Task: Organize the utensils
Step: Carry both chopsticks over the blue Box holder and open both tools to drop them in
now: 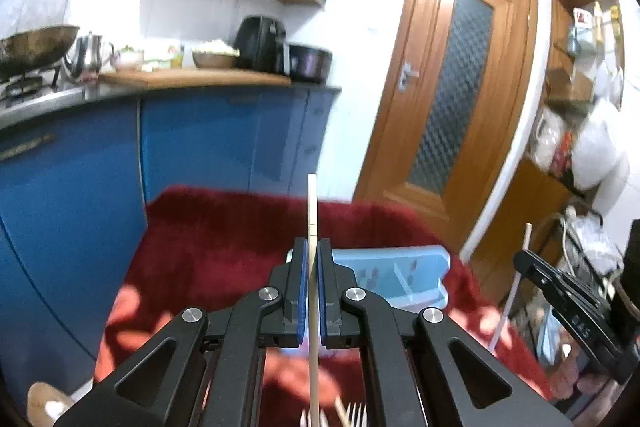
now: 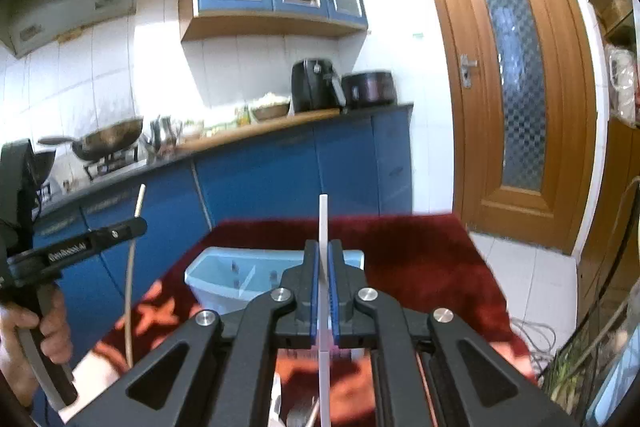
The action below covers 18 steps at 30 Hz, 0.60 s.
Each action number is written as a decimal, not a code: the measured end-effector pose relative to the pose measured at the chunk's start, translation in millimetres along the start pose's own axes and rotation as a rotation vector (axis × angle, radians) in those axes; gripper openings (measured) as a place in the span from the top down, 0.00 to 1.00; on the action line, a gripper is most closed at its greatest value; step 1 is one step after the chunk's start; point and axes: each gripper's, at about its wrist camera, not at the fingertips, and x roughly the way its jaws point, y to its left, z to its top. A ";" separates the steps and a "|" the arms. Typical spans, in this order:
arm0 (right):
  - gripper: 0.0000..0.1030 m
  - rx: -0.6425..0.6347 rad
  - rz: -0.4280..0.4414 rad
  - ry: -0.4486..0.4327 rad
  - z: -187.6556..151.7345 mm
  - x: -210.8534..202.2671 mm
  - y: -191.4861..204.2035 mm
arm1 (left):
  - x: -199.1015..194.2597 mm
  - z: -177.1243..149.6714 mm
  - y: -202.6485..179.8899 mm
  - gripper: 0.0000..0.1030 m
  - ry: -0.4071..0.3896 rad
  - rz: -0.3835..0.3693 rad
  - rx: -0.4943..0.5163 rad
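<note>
My left gripper [image 1: 313, 247] is shut on a cream chopstick [image 1: 312, 203] that stands upright between its blue pads, above the red cloth. My right gripper [image 2: 323, 251] is shut on a white chopstick [image 2: 323, 219], also upright. A light blue divided organizer tray [image 1: 404, 275] sits on the cloth just ahead of both grippers; it also shows in the right wrist view [image 2: 224, 275]. Fork tines [image 1: 356, 413] and other utensils lie below the left gripper. The left gripper and its chopstick show in the right wrist view [image 2: 134, 227]; the right gripper shows in the left wrist view [image 1: 528, 263].
The table carries a red patterned cloth [image 1: 224, 239]. Blue kitchen cabinets [image 1: 200, 147] and a counter with a wok [image 1: 36, 45], kettle and air fryer [image 1: 260, 43] stand behind. A wooden door [image 1: 452, 99] is at the right, cluttered shelves [image 1: 580, 131] beyond it.
</note>
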 end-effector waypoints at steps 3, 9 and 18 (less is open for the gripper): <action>0.94 0.014 0.006 -0.042 20.8 5.8 -1.9 | 10.0 17.9 -2.2 0.96 -0.043 -0.008 -0.035; 0.94 0.007 0.000 -0.118 52.9 24.2 0.5 | 39.9 44.9 2.6 0.96 -0.125 0.006 -0.108; 0.94 -0.024 -0.010 -0.107 40.8 74.1 2.0 | 78.6 42.2 -3.9 0.96 -0.229 0.073 -0.095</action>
